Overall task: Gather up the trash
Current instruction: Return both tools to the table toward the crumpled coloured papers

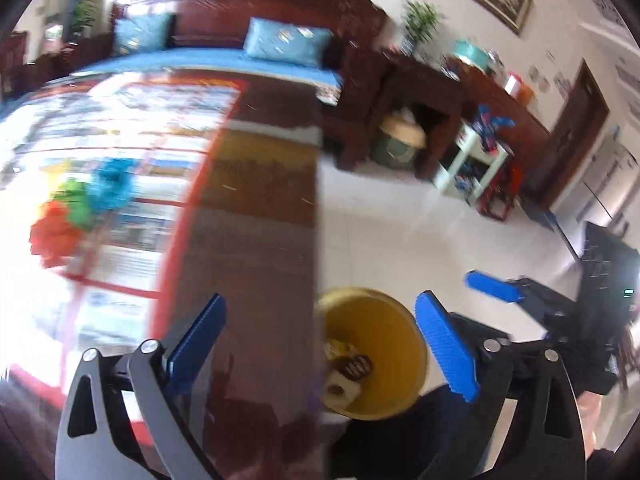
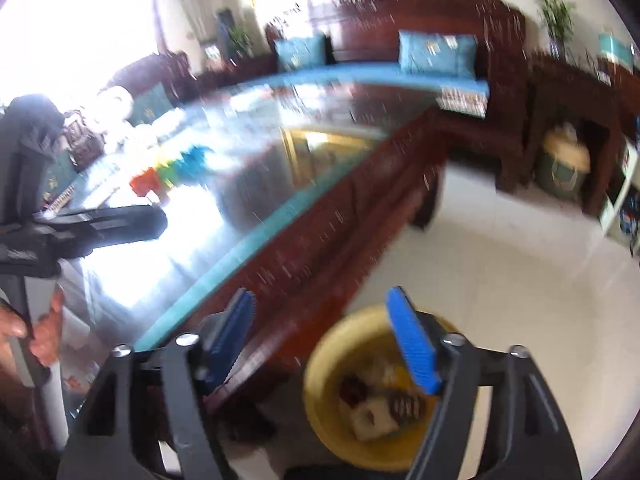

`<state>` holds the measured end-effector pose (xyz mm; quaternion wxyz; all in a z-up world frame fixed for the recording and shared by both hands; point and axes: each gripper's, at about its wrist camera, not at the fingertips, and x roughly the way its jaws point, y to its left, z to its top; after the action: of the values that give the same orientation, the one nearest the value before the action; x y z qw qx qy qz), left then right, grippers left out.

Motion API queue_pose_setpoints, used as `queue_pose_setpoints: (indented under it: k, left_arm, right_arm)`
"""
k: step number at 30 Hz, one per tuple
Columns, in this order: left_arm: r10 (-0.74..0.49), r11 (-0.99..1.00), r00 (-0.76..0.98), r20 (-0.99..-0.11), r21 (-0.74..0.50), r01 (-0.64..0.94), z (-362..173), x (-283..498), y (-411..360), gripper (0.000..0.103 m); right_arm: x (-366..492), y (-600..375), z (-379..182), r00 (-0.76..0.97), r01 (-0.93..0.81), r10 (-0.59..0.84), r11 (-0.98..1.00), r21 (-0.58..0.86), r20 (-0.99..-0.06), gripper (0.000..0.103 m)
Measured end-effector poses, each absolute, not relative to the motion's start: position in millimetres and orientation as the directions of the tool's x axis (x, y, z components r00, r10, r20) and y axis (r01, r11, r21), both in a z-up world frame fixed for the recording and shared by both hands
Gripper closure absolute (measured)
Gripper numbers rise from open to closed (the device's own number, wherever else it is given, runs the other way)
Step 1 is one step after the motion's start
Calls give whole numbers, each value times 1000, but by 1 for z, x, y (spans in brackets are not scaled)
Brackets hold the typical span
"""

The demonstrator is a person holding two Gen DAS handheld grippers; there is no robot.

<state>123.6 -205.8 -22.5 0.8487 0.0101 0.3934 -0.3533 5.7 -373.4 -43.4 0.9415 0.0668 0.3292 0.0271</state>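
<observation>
A yellow trash bin (image 1: pixel 404 344) stands on the floor beside the table and holds several wrappers (image 1: pixel 348 368). It also shows in the right wrist view (image 2: pixel 324 404) with the wrappers (image 2: pixel 380 404) inside. My left gripper (image 1: pixel 320 352) is open and empty, above the table edge and the bin. My right gripper (image 2: pixel 324 344) is open and empty, above the bin's rim; it also shows in the left wrist view (image 1: pixel 496 286). Crumpled orange, green and blue paper balls (image 1: pixel 80 208) lie on the table, also in the right wrist view (image 2: pixel 172 172).
A glass-topped wooden table (image 1: pixel 248 216) fills the left. A wooden sofa with blue cushions (image 1: pixel 280 40) is behind it. A side table (image 1: pixel 416 96), a green pot (image 1: pixel 400 140) and a white shelf (image 1: pixel 476 160) line the wall. White tile floor (image 1: pixel 400 232) lies on the right.
</observation>
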Motion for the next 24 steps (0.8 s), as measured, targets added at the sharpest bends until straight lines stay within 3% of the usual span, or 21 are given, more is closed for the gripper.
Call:
queue_pose_setpoints:
  k: [1,5,15,24]
  left_arm:
    - [-578,769,475,-664,-248,589,-19,124,-193,4]
    - [-515,836,582,-630,-219,502,-8,128,-140,4]
    - [-319,947,765,-560,-176,267,7,139,-25,4]
    - [-284,959,761,-583,-171,227,-2,170,-9,4]
  right_arm:
    - [9,-363,-36,802,-27,104,990,139,-588,19]
    - [25,-325,-17,853,-75,117,992,101,-508,9]
    - [73,-265,-2,840,-103,162,985,141,-518,9]
    - [94,-235,3,831,-166,204,979,120,-517,9]
